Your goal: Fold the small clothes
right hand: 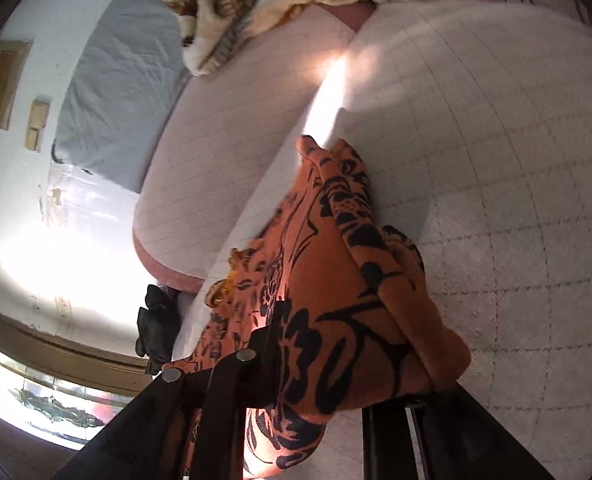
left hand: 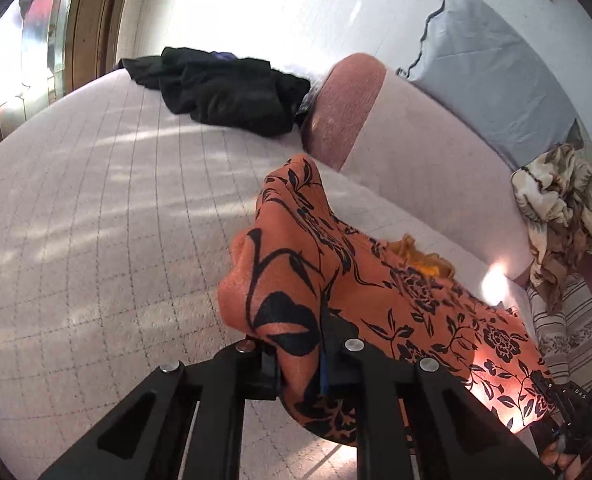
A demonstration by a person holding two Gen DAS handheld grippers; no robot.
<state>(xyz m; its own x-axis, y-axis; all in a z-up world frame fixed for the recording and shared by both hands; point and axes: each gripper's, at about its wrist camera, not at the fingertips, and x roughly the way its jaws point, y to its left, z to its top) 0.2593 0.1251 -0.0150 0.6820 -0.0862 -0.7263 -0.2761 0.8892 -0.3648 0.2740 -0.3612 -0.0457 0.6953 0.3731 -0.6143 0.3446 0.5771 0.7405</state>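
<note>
An orange garment (left hand: pixel 396 304) printed with black flowers hangs lifted over a pale checked couch seat (left hand: pixel 96 208). My left gripper (left hand: pixel 300 364) is shut on a bunched edge of it, and the cloth drapes over its black fingers. In the right wrist view the same orange garment (right hand: pixel 328 280) is pinched in my right gripper (right hand: pixel 324 380), whose fingertips are buried under the fabric. The cloth stretches between the two grippers. At the lower right of the left wrist view the right gripper (left hand: pixel 568 412) shows, holding the far end.
A heap of black clothes (left hand: pixel 224 88) lies at the far end of the couch. A grey pillow (left hand: pixel 492 80) leans on the wall above the backrest (left hand: pixel 436 168). A beige patterned blanket (left hand: pixel 560 216) is piled on the right, by a striped cushion (left hand: pixel 576 328).
</note>
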